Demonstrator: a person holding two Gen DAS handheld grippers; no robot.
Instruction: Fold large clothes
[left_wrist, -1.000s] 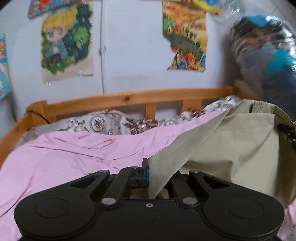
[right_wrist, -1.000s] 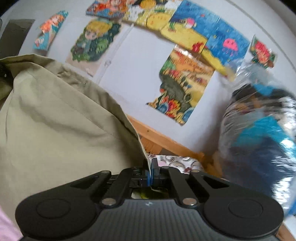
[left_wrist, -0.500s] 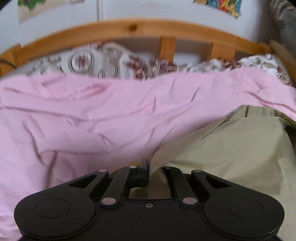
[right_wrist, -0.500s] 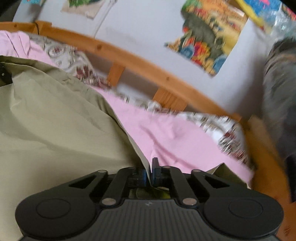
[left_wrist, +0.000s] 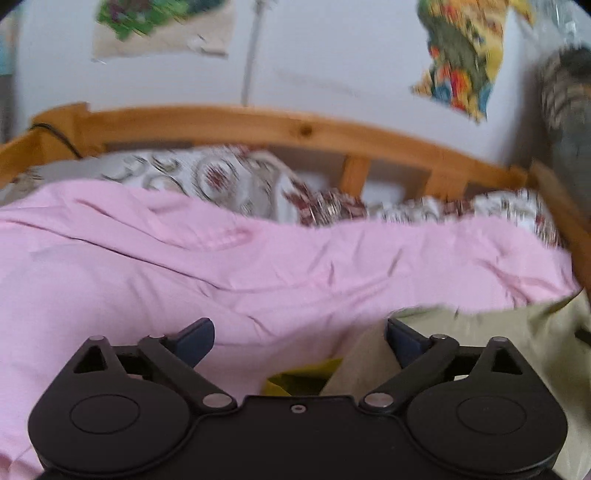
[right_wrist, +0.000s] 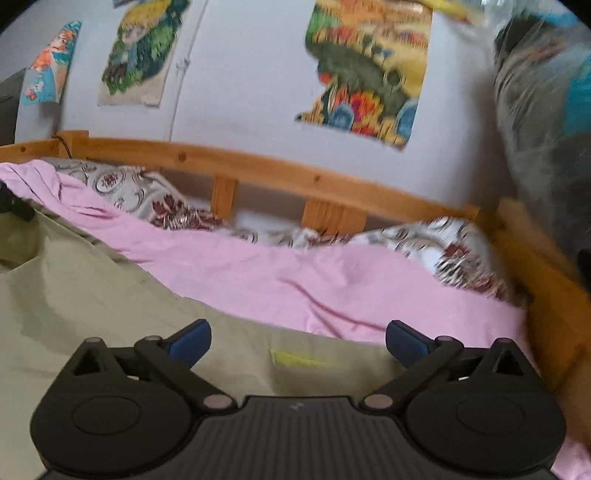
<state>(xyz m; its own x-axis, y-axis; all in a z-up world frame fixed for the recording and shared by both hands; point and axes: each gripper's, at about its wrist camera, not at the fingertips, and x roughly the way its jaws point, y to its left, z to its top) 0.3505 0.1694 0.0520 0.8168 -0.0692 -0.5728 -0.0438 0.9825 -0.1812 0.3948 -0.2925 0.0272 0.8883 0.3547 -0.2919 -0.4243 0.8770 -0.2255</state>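
Lying flat on the pink sheet (right_wrist: 280, 277), the khaki garment (right_wrist: 92, 302) fills the lower left of my right wrist view and spreads under and past the right gripper (right_wrist: 298, 339), whose blue-tipped fingers (right_wrist: 190, 338) stand wide apart with nothing between them but cloth lying beneath. A small yellow-green tag (right_wrist: 295, 360) shows on the garment just ahead of that gripper, between the fingers. From my left wrist view the same garment (left_wrist: 509, 332) sits at the lower right, its edge bunched beside the right-hand finger (left_wrist: 400, 338) of the left gripper (left_wrist: 299, 338); I cannot tell whether cloth touches that finger. The left gripper is also spread wide and grips nothing, with pink sheet (left_wrist: 184, 273) under its left side and a yellow-green scrap (left_wrist: 299, 380) showing close to its body. Beyond the sheet lies a patterned cover (left_wrist: 236, 181) in grey, white and dark red, bunched against the wooden rail (left_wrist: 306, 129) of the bed, which curves across both views. A dark cable (left_wrist: 59, 138) hangs over the rail's left end. Above the rail is a pale wall with torn colourful posters (right_wrist: 369, 70), and at the far right a blurred bundle (right_wrist: 546, 110) in clear plastic. Both views are motion-blurred.
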